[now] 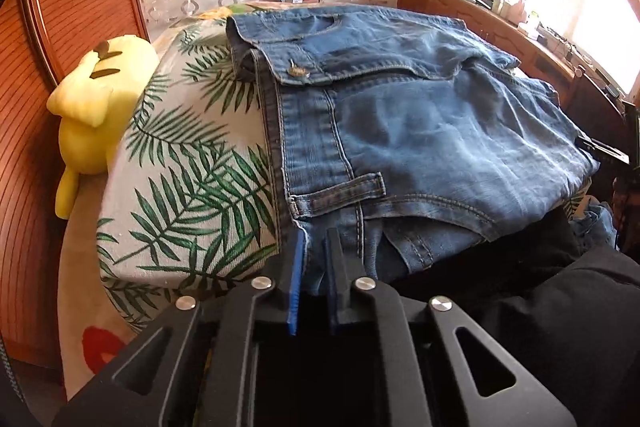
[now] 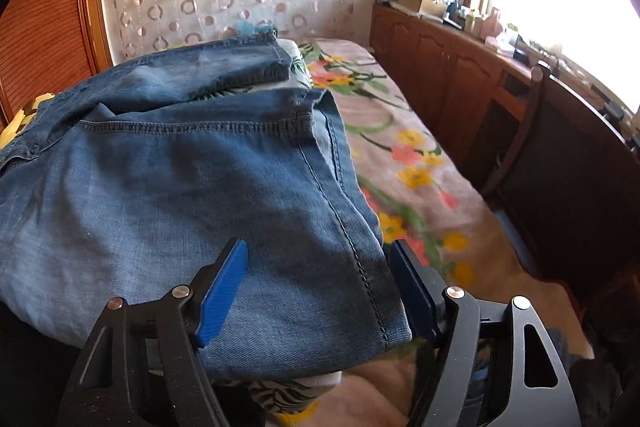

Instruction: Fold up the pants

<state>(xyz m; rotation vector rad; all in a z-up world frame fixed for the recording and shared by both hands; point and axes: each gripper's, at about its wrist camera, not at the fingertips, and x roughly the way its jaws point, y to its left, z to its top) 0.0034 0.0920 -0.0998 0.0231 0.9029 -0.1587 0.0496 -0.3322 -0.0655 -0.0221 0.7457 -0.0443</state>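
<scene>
Blue denim pants (image 1: 420, 131) lie folded in a stack on a leaf-print cushion (image 1: 192, 163), waistband and button toward the left. My left gripper (image 1: 316, 247) is at the near left corner of the pants, its jaws narrowly apart with a denim edge between them. In the right wrist view the pants (image 2: 180, 179) fill the left and middle. My right gripper (image 2: 320, 255) is open wide, its blue pads on either side of the near folded edge and side seam.
A yellow plush toy (image 1: 88, 107) lies left of the cushion by a wooden wardrobe. A floral bedspread (image 2: 404, 155) runs to the right. A wooden cabinet (image 2: 460, 75) with clutter and a dark chair (image 2: 560, 163) stand under the window.
</scene>
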